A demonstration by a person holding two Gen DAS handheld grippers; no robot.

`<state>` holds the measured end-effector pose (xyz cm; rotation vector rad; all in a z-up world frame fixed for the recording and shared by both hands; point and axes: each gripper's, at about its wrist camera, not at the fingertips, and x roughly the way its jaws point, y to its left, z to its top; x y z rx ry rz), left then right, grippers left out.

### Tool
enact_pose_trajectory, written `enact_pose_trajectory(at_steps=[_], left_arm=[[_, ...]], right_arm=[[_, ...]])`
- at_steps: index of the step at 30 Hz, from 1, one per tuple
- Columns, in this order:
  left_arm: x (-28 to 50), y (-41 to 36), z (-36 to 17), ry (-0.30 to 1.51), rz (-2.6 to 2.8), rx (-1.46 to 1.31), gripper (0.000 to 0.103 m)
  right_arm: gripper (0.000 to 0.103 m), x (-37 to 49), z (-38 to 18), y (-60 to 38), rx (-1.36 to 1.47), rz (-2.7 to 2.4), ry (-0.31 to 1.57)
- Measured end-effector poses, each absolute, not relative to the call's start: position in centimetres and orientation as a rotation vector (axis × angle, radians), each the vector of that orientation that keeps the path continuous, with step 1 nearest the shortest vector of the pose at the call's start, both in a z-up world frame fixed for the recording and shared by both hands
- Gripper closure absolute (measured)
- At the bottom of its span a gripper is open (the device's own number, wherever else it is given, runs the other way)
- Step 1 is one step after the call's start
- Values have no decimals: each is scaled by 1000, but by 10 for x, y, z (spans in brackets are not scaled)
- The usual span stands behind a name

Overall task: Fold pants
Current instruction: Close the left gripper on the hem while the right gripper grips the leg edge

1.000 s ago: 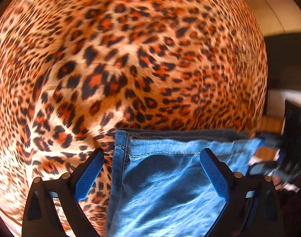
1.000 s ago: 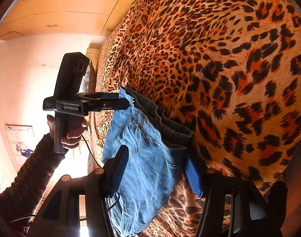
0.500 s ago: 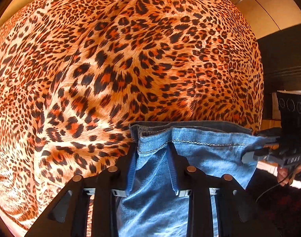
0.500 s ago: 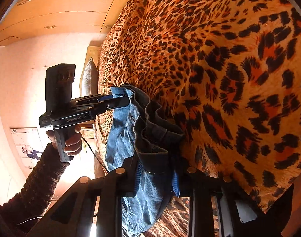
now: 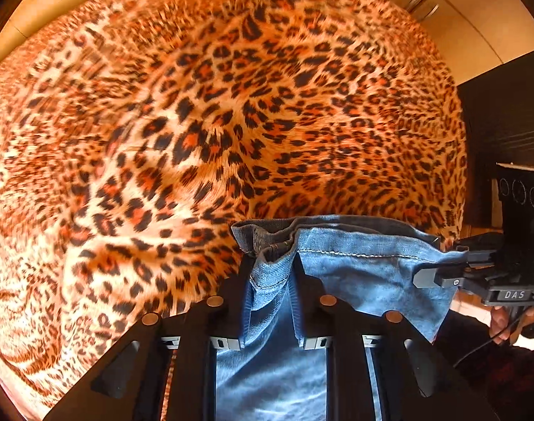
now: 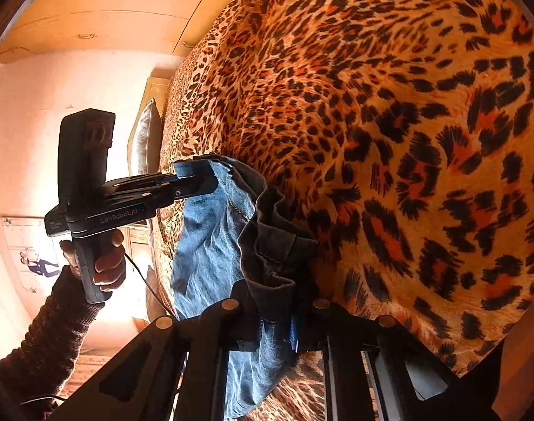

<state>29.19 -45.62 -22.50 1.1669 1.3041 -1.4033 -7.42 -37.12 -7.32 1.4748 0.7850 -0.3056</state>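
Note:
Blue denim pants (image 5: pixel 365 280) hang with their top hem lifted off the leopard-print bedspread (image 5: pixel 197 122). My left gripper (image 5: pixel 272 263) points down and its jaws are closing, with a bunched corner of the hem pinched between the pads. In the right wrist view, that left gripper (image 6: pixel 197 184) holds the far corner of the pants (image 6: pixel 211 238). My right gripper (image 6: pixel 277 287) is shut on the near corner, where the darker inner denim folds over. From the left wrist view, the right gripper (image 5: pixel 439 273) grips the other end of the hem.
The bedspread (image 6: pixel 407 105) fills most of both views. A wooden wardrobe (image 6: pixel 109 10) stands beyond it, and a pillow (image 6: pixel 146 137) leans at the bed's far end. A person's hand (image 6: pixel 105 263) in a knitted sleeve holds the left gripper. Dark furniture (image 5: pixel 505 122) stands at the right.
Both grippers went from open around the hem to closed on it. The left gripper rose, lifting its corner off the bedspread, and the denim bunched up between the two.

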Motion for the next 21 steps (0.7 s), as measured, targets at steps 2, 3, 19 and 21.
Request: enact_pose_trajectory(at_steps=[2, 3, 19, 21], left_arm=[[293, -446, -213, 1300, -1407, 1129, 87], [293, -441, -207, 1293, -1409, 1112, 87], [345, -337, -101, 1265, -1345, 817, 92], [349, -323, -97, 1270, -1337, 782, 92]], right_arm=[[93, -72, -63, -369, 1443, -298, 788], [93, -69, -60, -369, 1435, -294, 786], [95, -24, 23, -333, 1223, -205, 784], [95, -17, 30, -324, 1202, -195, 794]])
